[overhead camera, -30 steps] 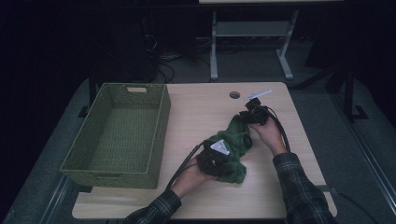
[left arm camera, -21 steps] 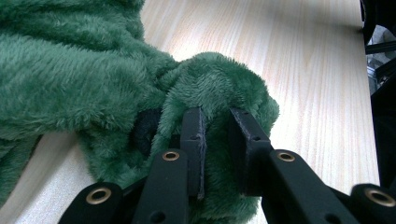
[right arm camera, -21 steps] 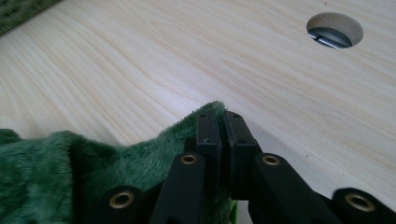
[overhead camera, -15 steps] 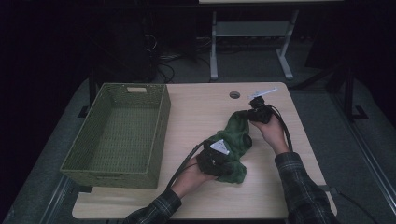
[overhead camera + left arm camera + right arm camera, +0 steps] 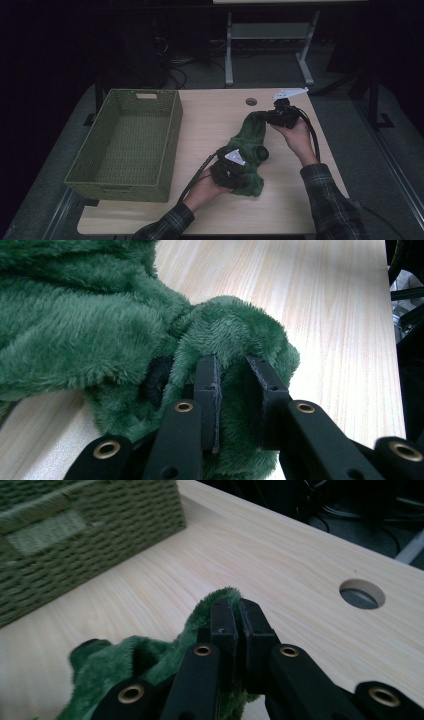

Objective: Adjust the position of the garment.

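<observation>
While the person's two plaid-sleeved forearms come in from the near edge of the counter [image 5: 210, 120], the left hand [image 5: 202, 189] lies low and close in, wrapped round the left gripper [image 5: 239, 169] with its cable trailing back toward the sleeve. That gripper's jaws are nearly closed, pinching a thick fold at the near end of the one green plush garment [image 5: 247, 150]; in the left gripper view the fleece [image 5: 100, 330] bulges between and around the two black jaws and rests on the pale wood beside them.

Farther out, the right hand [image 5: 296, 137] is held higher, palm turned inward, its forearm angled up from the near right corner. The right gripper [image 5: 270, 117] points leftward across the counter, a grey three-cornered plate on top. Its jaws have just been closing and now stand almost together on a thin edge of the same garment [image 5: 210, 605], whose far end is lifted off the wood while the rest hangs down and back to the left gripper.

To the left stands one green woven basket [image 5: 127, 145], clear of the garment. Beyond the right gripper lies one round cable hole [image 5: 251, 101] in the counter.
</observation>
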Demonstrator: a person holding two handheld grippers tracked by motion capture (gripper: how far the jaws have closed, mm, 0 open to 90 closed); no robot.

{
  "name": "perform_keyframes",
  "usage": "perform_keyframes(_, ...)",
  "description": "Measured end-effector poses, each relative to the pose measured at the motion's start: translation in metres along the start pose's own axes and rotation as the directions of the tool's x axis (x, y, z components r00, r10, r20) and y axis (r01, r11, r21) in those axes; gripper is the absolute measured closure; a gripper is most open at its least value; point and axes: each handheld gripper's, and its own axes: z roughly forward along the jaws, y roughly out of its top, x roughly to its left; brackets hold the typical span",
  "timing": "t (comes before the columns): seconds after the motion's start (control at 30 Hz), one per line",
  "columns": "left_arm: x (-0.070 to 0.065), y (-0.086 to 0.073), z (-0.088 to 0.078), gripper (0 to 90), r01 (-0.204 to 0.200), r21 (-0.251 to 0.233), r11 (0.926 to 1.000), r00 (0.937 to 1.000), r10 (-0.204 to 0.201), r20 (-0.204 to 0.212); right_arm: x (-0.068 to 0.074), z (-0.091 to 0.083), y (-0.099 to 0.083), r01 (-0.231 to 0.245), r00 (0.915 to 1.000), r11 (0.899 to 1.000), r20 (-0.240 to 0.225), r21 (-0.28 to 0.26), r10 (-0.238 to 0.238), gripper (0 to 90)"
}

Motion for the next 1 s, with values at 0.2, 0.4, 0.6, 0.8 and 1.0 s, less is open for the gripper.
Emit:
perform_keyframes(0.2, 0.001, 0.0, 0.0, 76.1, 0.0, -0.001, 1.0, 1.0, 0.0, 0.001, 0.012, -0.013, 0.001, 0.031, 0.9985, 0.999, -0.043, -0.032, -0.033, 86.4)
perform_keyframes(0.4, 0.001, -0.001, 0.0, 76.1, 0.003, -0.006, 1.0, 1.0, -0.003, 0.0, 0.028, -0.026, -0.003, 0.063, 0.9933, 0.996, -0.093, -0.065, -0.069, 86.4)
perform_keyframes(0.6, 0.001, -0.001, -0.001, 76.1, 0.001, -0.003, 1.0, 1.0, -0.001, -0.003, 0.042, -0.037, -0.006, 0.101, 0.9877, 0.991, -0.112, -0.083, -0.11, 86.5)
perform_keyframes(0.8, 0.002, -0.001, -0.001, 76.1, 0.011, -0.01, 0.9999, 0.9999, -0.011, 0.005, 0.051, -0.045, -0.01, 0.115, 0.9834, 0.988, -0.129, -0.101, -0.128, 86.5)
perform_keyframes(1.0, 0.002, -0.002, -0.003, 75.6, 0.032, -0.031, 0.999, 0.9995, -0.032, 0.002, 0.062, -0.048, -0.015, 0.141, 0.9779, 0.985, -0.142, -0.097, -0.154, 86.6)
